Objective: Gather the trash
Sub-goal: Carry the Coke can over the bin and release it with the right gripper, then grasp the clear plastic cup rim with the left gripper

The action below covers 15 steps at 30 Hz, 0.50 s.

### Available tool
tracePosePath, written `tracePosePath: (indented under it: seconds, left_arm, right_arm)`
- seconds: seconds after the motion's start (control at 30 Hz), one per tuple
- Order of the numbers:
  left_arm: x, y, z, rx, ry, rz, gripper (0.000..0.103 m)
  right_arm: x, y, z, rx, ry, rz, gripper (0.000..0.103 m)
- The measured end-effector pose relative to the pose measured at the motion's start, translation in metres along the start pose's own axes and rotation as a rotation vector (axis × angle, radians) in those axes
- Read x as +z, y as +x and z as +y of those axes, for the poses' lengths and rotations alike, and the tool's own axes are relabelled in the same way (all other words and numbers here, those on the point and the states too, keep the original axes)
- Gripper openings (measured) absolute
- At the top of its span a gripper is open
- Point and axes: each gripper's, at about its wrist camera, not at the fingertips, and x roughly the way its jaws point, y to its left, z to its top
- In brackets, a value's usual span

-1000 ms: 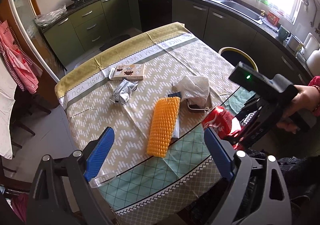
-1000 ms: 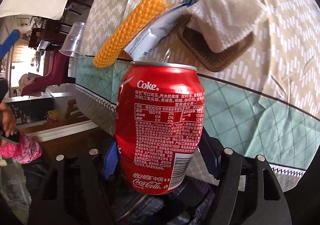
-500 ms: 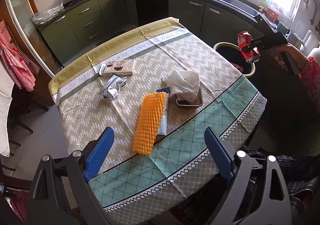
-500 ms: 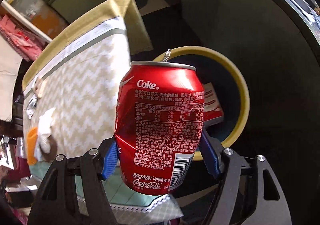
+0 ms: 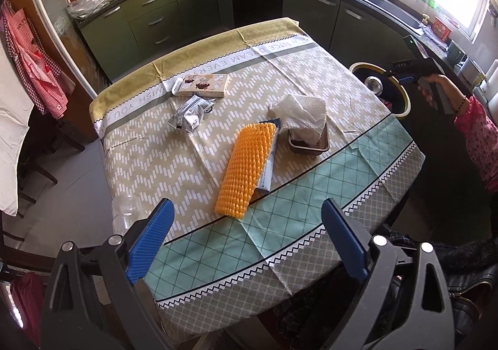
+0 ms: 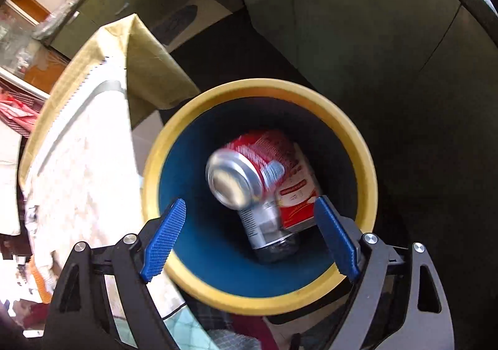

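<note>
Right gripper, jaws opening and holding nothing, hangs over the bin where the can drops.

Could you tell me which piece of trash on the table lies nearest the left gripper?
The orange foam net, lying lengthwise toward the left gripper; the silver wrapper and box sit farther back.

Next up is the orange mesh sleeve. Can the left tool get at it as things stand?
Probably yes: the left tool hangs open right over the sleeve, which lies uncovered atop a packet, nothing in between.
</note>
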Motion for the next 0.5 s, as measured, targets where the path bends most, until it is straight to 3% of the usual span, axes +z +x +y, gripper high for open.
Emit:
tracePosePath:
  seconds: [0.23,0.5]
  left_arm:
    - [-0.013,-0.013,0.017,0.052,-0.102,0.003,0.091]
    - [-0.047,-0.02,0.043,0.233,-0.146,0.019,0.091]
  right_arm:
    - [-0.022,-0.015,0.012,0.118,-0.064,-0.011,0.084]
    - [-0.032,-0.018,0.025,0.187,-0.104,-0.027,0.084]
